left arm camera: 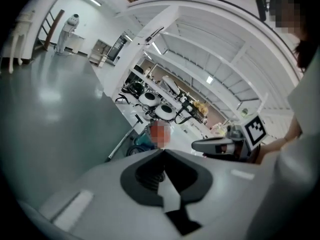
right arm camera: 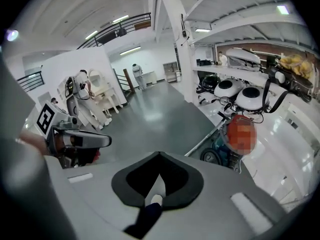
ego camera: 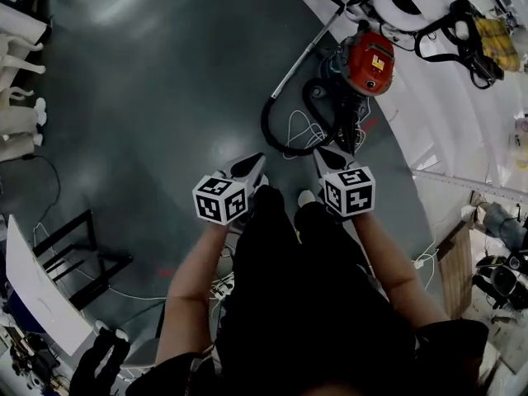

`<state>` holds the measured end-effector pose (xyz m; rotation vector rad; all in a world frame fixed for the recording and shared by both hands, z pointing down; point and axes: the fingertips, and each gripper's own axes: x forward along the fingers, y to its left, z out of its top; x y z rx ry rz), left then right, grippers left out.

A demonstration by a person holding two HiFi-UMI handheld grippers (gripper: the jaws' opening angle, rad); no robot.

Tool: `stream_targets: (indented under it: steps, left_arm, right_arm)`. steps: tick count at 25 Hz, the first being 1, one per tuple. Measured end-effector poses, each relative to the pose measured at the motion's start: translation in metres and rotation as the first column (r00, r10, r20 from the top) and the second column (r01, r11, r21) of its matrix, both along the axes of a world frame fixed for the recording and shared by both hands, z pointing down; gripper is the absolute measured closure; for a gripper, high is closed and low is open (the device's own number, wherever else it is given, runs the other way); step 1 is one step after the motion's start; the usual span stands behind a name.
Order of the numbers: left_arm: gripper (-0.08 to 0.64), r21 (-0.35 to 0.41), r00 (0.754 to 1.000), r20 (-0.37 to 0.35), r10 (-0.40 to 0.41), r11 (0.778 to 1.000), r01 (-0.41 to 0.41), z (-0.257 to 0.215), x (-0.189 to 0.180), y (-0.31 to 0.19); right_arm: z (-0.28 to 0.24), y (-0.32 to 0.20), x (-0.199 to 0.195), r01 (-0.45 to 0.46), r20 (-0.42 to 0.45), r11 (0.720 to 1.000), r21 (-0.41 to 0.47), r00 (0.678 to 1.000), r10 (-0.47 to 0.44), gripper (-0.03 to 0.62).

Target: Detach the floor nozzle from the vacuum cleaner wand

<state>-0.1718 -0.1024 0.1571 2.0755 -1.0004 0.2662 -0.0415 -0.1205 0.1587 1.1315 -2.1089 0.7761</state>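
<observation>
Left gripper (ego camera: 249, 167) and right gripper (ego camera: 327, 158) are held forward side by side and tilted floorward. Both have jaws fully closed and empty, clear of the vacuum cleaner (ego camera: 369, 62).

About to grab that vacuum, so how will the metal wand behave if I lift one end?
The wand looks like a straight metal tube, so it is probably stiff, not floppy. One end seems to join a looping black hose, which will likely flex and drag. The red canister may tug back.
</observation>
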Motion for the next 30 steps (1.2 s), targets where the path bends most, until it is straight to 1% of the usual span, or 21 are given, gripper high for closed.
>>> stream_targets:
  steps: [3, 7, 9, 11, 13, 15, 18, 21, 24, 26, 30]
  left_arm:
    - [0.551, -0.03, 1.0, 0.011, 0.028, 0.999, -0.028, 0.02, -0.003, -0.006]
    - [0.551, -0.07, 0.997, 0.009, 0.075, 0.995, -0.074, 0.043, 0.016, 0.001]
    - [0.551, -0.084, 0.995, 0.02, 0.1, 0.992, -0.098, 0.06, 0.021, -0.001]
    - [0.551, -0.1, 0.992, 0.045, 0.117, 0.989, -0.112, 0.076, 0.022, -0.002]
    - [0.551, -0.107, 0.992, 0.067, 0.111, 0.989, -0.103, 0.091, 0.022, -0.007]
    - [0.551, -0.107, 0.993, 0.09, 0.072, 0.992, -0.063, 0.109, 0.021, -0.018]
    - [0.551, -0.129, 0.992, 0.125, 0.025, 0.992, -0.008, 0.146, 0.021, -0.029]
    - [0.551, -0.139, 0.987, 0.158, 0.04, 0.99, -0.018, 0.18, 0.032, -0.04]
    - [0.551, -0.129, 0.979, 0.194, 0.06, 0.991, -0.035, 0.215, 0.042, -0.057]
    - [0.551, -0.118, 0.974, 0.22, 0.058, 0.993, -0.033, 0.238, 0.044, -0.068]
    - [0.551, -0.106, 0.962, 0.267, 0.059, 0.994, -0.031, 0.284, 0.041, -0.082]
  right_arm:
    - [0.012, -0.003, -0.002, -0.032, 0.021, 0.999, -0.037, 0.999, 0.033, 0.594]
    - [0.025, -0.003, 0.012, -0.066, 0.053, 0.995, -0.078, 0.996, 0.07, 0.594]
    - [0.038, -0.013, 0.013, -0.07, 0.049, 0.995, -0.076, 0.996, 0.074, 0.594]
    - [0.056, -0.021, 0.009, -0.053, 0.025, 0.997, -0.063, 0.998, 0.054, 0.594]
    - [0.075, -0.027, 0.007, -0.031, 0.019, 0.997, -0.07, 0.999, 0.033, 0.595]
    - [0.095, -0.036, 0.007, -0.022, 0.025, 0.996, -0.081, 0.999, 0.024, 0.595]
    - [0.126, -0.044, 0.008, -0.006, 0.014, 0.996, -0.091, 1.0, 0.007, 0.595]
    - [0.154, -0.051, 0.015, 0.024, 0.011, 0.995, -0.092, 1.0, -0.023, 0.595]
    - [0.184, -0.067, 0.025, 0.061, -0.021, 0.997, -0.042, 0.998, -0.062, 0.595]
    - [0.208, -0.078, 0.029, 0.091, -0.046, 0.996, -0.012, 0.995, -0.092, 0.595]
    - [0.254, -0.102, 0.027, 0.113, -0.053, 0.994, -0.008, 0.992, -0.113, 0.595]
